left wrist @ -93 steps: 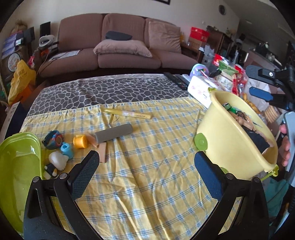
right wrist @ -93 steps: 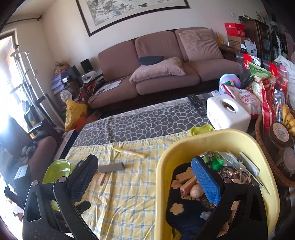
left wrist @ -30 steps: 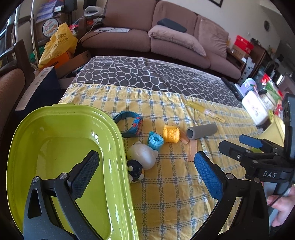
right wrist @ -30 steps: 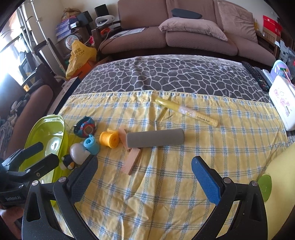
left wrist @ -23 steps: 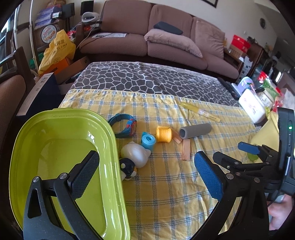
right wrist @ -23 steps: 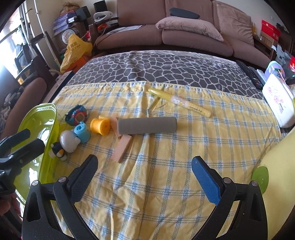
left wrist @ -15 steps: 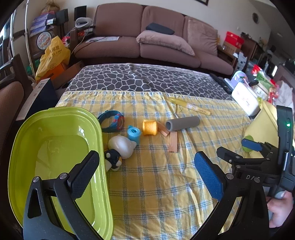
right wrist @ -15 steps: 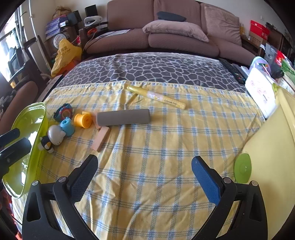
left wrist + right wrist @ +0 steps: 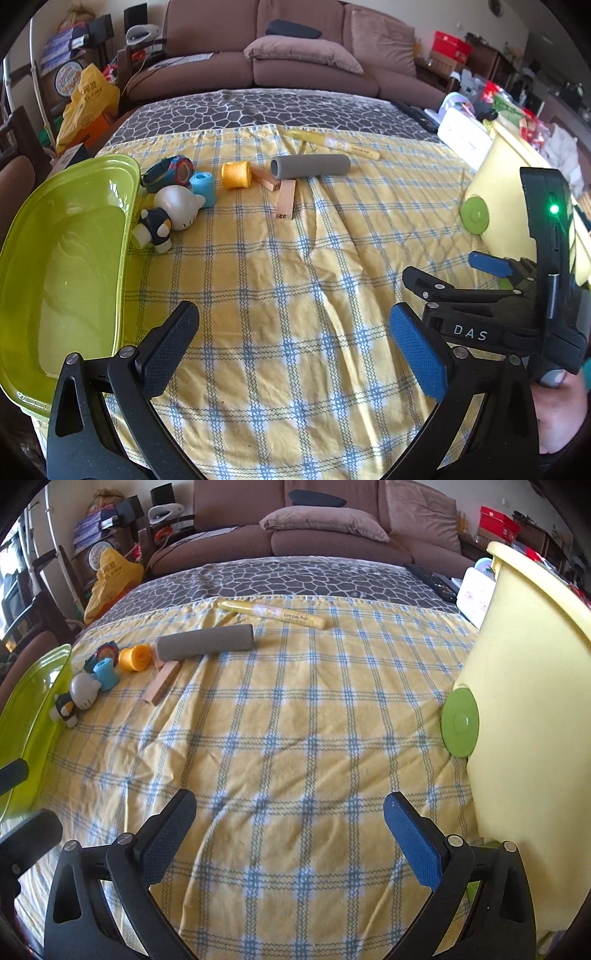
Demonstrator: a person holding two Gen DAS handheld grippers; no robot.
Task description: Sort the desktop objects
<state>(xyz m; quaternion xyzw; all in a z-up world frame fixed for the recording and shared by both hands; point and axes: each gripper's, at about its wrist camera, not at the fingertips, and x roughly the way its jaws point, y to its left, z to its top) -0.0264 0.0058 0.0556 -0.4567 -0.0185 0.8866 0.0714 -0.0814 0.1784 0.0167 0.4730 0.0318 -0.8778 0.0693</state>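
Tongs in both my hands are spread wide and pinch nothing. My left gripper (image 9: 291, 343) hovers low over the yellow checked cloth (image 9: 295, 266) in the bottom of its frame, and my right gripper (image 9: 288, 827) does the same in its own view. In the left view, the right gripper also shows at the right edge, with a green light on its body and my hand (image 9: 557, 413) below it.

At the left of the left view lies the lime green tray (image 9: 66, 258), with nothing inside. Just beside its rim stand a small penguin figure (image 9: 157, 229) and a white cat figure (image 9: 177, 212), touching each other. Behind them, in the upper left, are a blue watch (image 9: 170, 173), a light blue roll (image 9: 203, 182) and an orange thread spool (image 9: 236, 174). Next to the spool lie two wooden blocks (image 9: 286, 199) and a grey foam tube (image 9: 310, 167), which rests against one block. Farther back lies a yellow cotton-bud tube (image 9: 332, 144).

At the right side of the right view stands the pale yellow tub (image 9: 524, 701), with a green disc (image 9: 460, 723) on its wall.
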